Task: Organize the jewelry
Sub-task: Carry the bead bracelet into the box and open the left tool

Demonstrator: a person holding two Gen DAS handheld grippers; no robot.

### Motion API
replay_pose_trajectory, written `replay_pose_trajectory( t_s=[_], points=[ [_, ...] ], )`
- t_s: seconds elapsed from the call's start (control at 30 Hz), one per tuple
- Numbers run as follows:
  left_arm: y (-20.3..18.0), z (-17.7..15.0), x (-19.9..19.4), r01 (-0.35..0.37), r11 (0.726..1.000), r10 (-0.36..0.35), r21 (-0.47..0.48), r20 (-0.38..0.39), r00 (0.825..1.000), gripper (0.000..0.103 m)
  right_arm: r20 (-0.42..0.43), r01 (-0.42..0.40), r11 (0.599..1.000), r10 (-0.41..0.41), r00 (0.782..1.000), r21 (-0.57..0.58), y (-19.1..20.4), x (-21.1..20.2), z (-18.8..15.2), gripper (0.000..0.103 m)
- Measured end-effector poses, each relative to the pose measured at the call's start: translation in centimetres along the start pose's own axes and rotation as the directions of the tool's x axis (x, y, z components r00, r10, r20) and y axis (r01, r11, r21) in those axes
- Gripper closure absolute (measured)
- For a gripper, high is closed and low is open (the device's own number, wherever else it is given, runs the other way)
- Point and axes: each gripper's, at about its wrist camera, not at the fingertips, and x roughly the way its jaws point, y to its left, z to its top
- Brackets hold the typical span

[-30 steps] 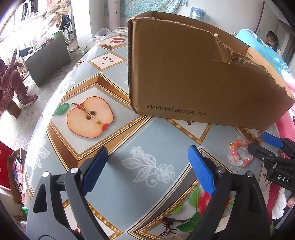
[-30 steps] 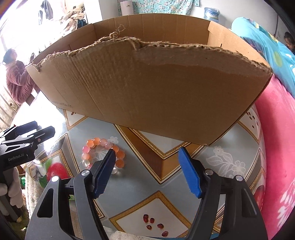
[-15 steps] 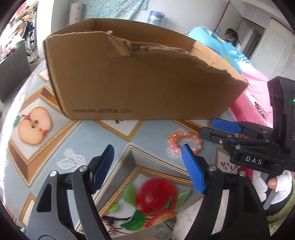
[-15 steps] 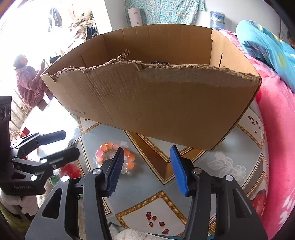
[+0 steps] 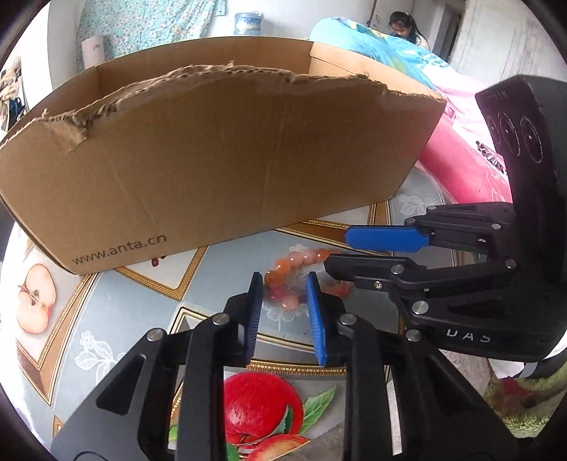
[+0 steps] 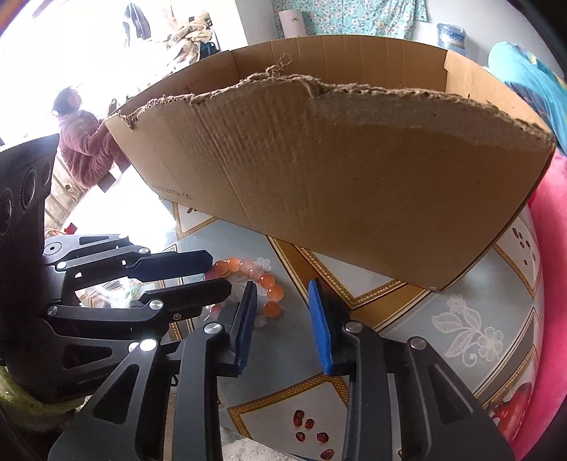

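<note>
a lived-in home, likely a bedroom or family room. beyond the claws a fruit-patterned tablecloth (image 5: 106,319) covers the table under a torn cardboard box (image 5: 212,159); bright bedding (image 5: 382,46) lies beyond to the right, with a floral curtain (image 6: 347,17) and clothes piled (image 6: 187,35) to the left.

One bead bracelet (image 5: 296,280) of orange and pink beads lies on one fruit-patterned tablecloth (image 5: 117,308). One torn cardboard box (image 5: 219,163) stands behind it. Two grippers show: the left gripper (image 5: 283,283) and the right gripper (image 6: 281,290). Two people (image 6: 83,142) appear in the background, plus one water jug (image 5: 248,22).
</note>
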Motion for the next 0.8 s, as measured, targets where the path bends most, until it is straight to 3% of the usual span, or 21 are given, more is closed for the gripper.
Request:
replay_pose_trajectory(
  t_s=[0.1,0.13,0.27,0.47,0.57,0.73,0.8],
  points=[
    [-0.3,-0.1,0.1,0.002,1.000,-0.002,0.015,0.002,1.000,0.090,0.003,-0.053,0.998,0.053,0.999,0.016,-0.4,0.3,-0.2,0.093],
    [-0.4,0.1,0.2,0.005,1.000,-0.005,0.009,0.000,1.000,0.095,0.006,-0.064,0.998,0.064,0.998,0.024,-0.5,0.3,-0.3,0.093],
    [-0.1,0.1,-0.6,0.039,0.999,-0.038,-0.026,0.020,0.999,0.095,0.036,-0.074,0.997,0.073,0.997,0.021,-0.1,-0.8,-0.4,0.093],
    [0.1,1.2,-5.3,0.110,0.993,-0.106,-0.033,0.114,0.988,0.095,0.107,-0.086,0.996,0.085,0.991,0.000,0.9,-4.5,0.5,0.093],
    [0.1,2.4,-8.9,0.131,0.991,-0.128,-0.001,0.194,0.973,0.095,0.160,-0.141,0.990,0.141,0.977,-0.013,1.5,-7.4,2.1,0.093],
    [1.1,6.4,-12.8,0.107,0.993,-0.119,0.057,0.303,0.945,0.095,0.223,-0.158,0.984,0.173,0.959,-0.082,1.9,-10.5,6.9,0.093],
    [1.8,8.6,-12.2,0.102,0.994,-0.109,0.039,0.295,0.949,0.094,0.216,-0.138,0.987,0.153,0.964,-0.086,1.7,-10.1,9.1,0.093]
  ],
)
